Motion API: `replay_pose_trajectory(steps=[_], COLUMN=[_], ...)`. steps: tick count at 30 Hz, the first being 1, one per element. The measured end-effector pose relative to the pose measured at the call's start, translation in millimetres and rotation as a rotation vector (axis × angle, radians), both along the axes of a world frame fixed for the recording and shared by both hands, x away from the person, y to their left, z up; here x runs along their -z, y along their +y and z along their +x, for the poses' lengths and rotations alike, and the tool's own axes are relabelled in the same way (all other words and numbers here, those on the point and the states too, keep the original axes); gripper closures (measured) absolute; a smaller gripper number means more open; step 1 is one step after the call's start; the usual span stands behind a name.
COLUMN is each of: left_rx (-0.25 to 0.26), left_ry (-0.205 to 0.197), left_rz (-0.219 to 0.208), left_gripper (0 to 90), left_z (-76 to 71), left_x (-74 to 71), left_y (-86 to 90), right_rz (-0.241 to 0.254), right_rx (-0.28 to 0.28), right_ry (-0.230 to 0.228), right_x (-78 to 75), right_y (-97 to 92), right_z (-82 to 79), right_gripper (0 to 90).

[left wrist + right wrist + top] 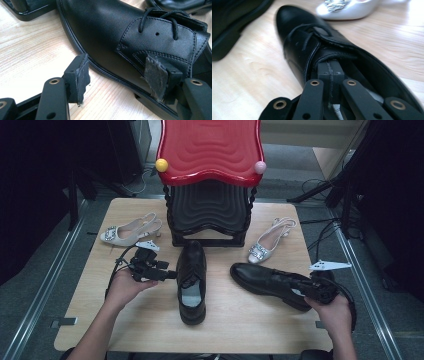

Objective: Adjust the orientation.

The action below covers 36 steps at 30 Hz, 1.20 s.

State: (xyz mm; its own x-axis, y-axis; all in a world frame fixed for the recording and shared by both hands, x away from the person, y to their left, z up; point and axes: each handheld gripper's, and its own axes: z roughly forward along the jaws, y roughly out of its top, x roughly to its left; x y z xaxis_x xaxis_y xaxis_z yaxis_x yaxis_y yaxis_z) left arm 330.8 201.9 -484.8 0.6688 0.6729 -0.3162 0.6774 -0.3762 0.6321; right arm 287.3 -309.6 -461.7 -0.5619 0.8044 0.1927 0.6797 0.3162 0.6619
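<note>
Two black lace-up shoes lie on the wooden table [145, 325]. The middle shoe [192, 282] points away from me toward the rack. My left gripper [167, 274] is at its left flank, open. In the left gripper view one pad [81, 75] hovers over the table and the other pad [155, 75] stands over the shoe's laced side [105, 32]. The right shoe [260, 279] lies crosswise, toe to the left. My right gripper [300, 288] is shut, its joined jaw tips [329, 68] pushed into that shoe's opening [312, 42] under the tongue.
A red-topped black shoe rack [210, 170] stands at the table's far middle. One white slingback heel [131, 231] lies to its left, another [267, 242] to its right, close to the right shoe's toe. Cables trail off the table's right side.
</note>
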Motion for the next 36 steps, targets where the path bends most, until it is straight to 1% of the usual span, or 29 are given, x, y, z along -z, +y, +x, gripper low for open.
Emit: replay_pose_trajectory(steps=[2,5,6,7,10,14,17,18,19,21,23,24,26,29,30,31,32,36], left_rx=[-0.002,0.002,0.004,0.003,0.007,0.013,0.011,0.012,0.012,0.013,0.01,0.009,0.01,0.018,0.017,0.018,0.018,0.015], left_ry=[-0.001,-0.003,-0.005,-0.005,-0.002,-0.005,-0.006,-0.006,-0.005,-0.009,-0.013,-0.012,-0.006,-0.008,-0.009,-0.009,-0.009,-0.009], left_rz=[-0.003,-0.004,-0.005,-0.007,-0.01,-0.011,-0.012,-0.013,-0.014,-0.011,-0.008,-0.011,-0.008,-0.001,-0.001,-0.004,-0.002,-0.003], left_gripper=[36.9,37.0,37.0,37.0,37.0,37.0,37.0,37.0,37.0,37.0,37.0,37.0,37.0,37.0,37.0,37.0,37.0,37.1], left_z=[0.1,0.8,1.0,1.2,1.8,2.4,2.7,3.0,3.3,3.7,4.2,5.0,6.4,7.0,7.0,7.1,7.3,7.3], left_x=[-0.2,-0.8,-0.8,-1.0,-1.7,-3.2,-3.9,-4.1,-4.4,-5.3,-5.7,-5.2,-3.9,-3.5,-3.6,-3.5,-3.5,-3.6], left_y=[-0.4,-0.4,-0.4,-0.5,-0.9,-1.0,-0.6,-0.3,-0.3,-0.3,-0.5,-0.8,-2.2,-4.1,-4.4,-4.7,-4.8,-4.7], right_rz=[0.0,-0.002,0.001,0.001,0.003,0.009,0.043,0.056,0.065,0.049,0.044,0.046,0.032,0.021,0.016,0.022,0.034,0.014], right_rx=[-0.031,-0.06,-0.067,-0.063,-0.055,-0.048,-0.045,-0.047,-0.05,-0.051,-0.063,-0.071,-0.073,-0.08,-0.077,-0.077,-0.07,-0.065], right_ry=[0.008,0.005,0.006,0.006,0.001,-0.007,-0.027,-0.039,-0.041,-0.048,-0.036,-0.035,-0.028,-0.011,-0.019,-0.024,-0.008,0.025], right_x=[0.7,1.0,1.8,2.1,1.6,-5.3,-11.8,-13.6,-14.9,-14.3,-10.5,-8.0,-3.4,2.6,2.3,2.2,2.6,11.2], right_y=[8.3,18.6,21.0,22.5,21.7,13.7,6.8,5.9,6.0,9.0,13.1,15.0,19.3,27.9,31.1,32.0,34.0,46.2], right_z=[-2.8,-6.2,-6.9,-8.1,-10.1,-15.0,-22.8,-25.4,-27.7,-30.5,-31.9,-32.2,-31.2,-26.1,-24.4,-23.4,-20.9,-11.9], right_gripper=[90.0,90.0,90.0,90.0,90.0,85.0,81.1,79.3,76.4,72.2,69.7,69.0,66.6,65.9,65.4,64.7,64.8,64.6])
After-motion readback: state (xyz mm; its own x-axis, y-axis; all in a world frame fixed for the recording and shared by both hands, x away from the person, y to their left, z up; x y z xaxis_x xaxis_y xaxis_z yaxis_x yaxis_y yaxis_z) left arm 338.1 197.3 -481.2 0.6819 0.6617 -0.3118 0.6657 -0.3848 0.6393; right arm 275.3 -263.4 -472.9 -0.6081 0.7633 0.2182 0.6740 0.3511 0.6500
